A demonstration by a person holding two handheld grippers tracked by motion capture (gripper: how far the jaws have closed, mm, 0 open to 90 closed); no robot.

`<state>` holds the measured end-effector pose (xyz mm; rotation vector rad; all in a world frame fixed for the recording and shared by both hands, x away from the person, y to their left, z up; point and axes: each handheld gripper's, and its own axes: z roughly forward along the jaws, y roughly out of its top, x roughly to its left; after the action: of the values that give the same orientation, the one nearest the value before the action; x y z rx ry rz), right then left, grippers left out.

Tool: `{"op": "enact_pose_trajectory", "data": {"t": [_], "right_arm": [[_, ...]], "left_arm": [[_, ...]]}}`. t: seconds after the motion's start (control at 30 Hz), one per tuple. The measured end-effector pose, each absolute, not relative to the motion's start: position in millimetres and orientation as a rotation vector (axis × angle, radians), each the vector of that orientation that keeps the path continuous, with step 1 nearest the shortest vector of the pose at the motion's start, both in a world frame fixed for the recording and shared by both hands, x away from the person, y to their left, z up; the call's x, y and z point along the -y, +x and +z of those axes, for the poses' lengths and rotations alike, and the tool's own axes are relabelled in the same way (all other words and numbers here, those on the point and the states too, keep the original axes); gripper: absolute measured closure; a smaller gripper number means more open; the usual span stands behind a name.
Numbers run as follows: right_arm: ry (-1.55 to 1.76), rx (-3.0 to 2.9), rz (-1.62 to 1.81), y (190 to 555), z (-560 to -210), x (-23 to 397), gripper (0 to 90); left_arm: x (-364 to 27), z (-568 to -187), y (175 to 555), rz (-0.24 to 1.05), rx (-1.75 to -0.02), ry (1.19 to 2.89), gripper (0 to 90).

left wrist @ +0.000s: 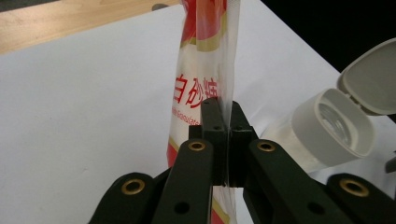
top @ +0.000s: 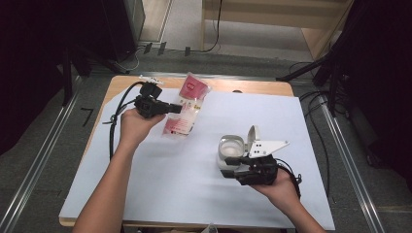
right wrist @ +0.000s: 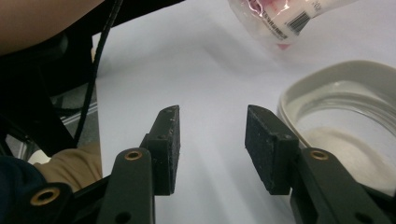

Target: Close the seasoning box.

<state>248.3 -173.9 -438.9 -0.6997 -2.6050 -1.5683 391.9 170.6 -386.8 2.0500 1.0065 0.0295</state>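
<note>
So, right gripper (top: 232,161) nearest, fingers (right wrist: 164,149) spread with nothing between, just beside open-lidded white container (top: 231,148) on white-covered bench (top: 184,184). Farther back, left gripper (top: 179,108), fingers (left wrist: 212,126) pressed together, pinching edge of red-and-white plastic bag (top: 187,107), bag held tilted over bench.

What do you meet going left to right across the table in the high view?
Left hand → left gripper, shut on the edge of the sugar bag → open jar with white grains inside and its lid flipped up → right gripper, jaws apart beside the jar → right hand.
</note>
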Motion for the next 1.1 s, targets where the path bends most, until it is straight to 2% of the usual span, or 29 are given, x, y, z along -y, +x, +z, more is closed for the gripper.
{"op": "enact_pose_trajectory", "data": {"t": [0.27, 1.1], "right_arm": [[-0.736, 2.619, -1.571, 246.0, -441.5, 183.9, 55.8], [-0.848, 2.606, -1.619, 243.1, -445.4, 208.5, 55.1]], "left_arm": [[-171.0, -402.2, 391.9, 0.02, -0.986, 2.051, 90.0], [-222.7, -423.1, 346.7, 0.051, -1.029, 2.038, 90.0]]}}
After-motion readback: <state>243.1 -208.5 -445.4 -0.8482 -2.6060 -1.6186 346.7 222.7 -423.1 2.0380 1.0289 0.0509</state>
